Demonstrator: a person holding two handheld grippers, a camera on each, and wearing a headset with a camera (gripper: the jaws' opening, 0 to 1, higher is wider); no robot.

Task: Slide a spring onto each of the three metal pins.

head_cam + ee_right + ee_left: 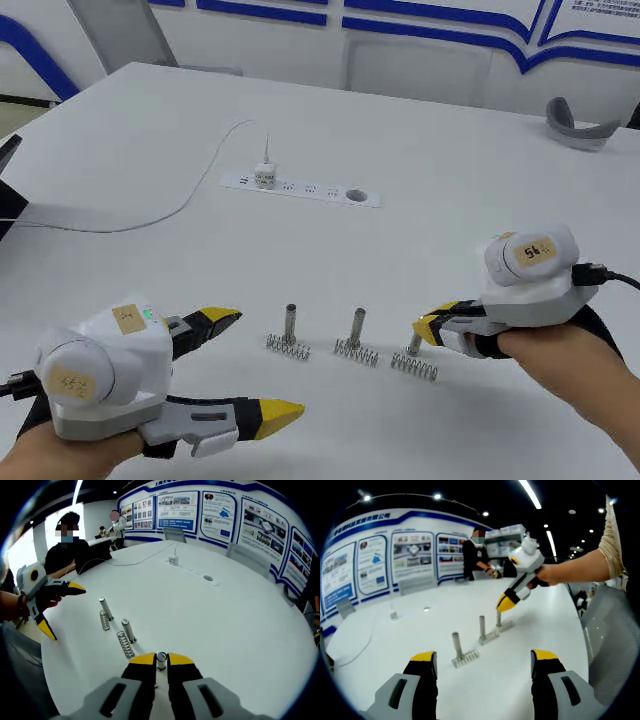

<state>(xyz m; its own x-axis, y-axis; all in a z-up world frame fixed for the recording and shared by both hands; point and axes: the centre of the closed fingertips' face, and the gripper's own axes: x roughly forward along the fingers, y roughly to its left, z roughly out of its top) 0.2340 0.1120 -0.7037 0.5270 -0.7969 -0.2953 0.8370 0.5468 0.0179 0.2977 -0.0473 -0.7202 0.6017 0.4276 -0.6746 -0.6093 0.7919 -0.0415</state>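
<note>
right claw (428,328) tight on the end pin (161,657), left claw (484,656) wide apart, 3 springs (288,347) flat on table (450,200)

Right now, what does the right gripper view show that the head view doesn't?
Right gripper view, not head view: a close look at the right gripper with its jaws shut on the near pin, plus two people and wall posters.
Head view, not right gripper view: the right spring lying before that pin, and a grey band at the far right.
Both: the open left gripper, left pin, middle pin, left spring, middle spring and power strip.
</note>
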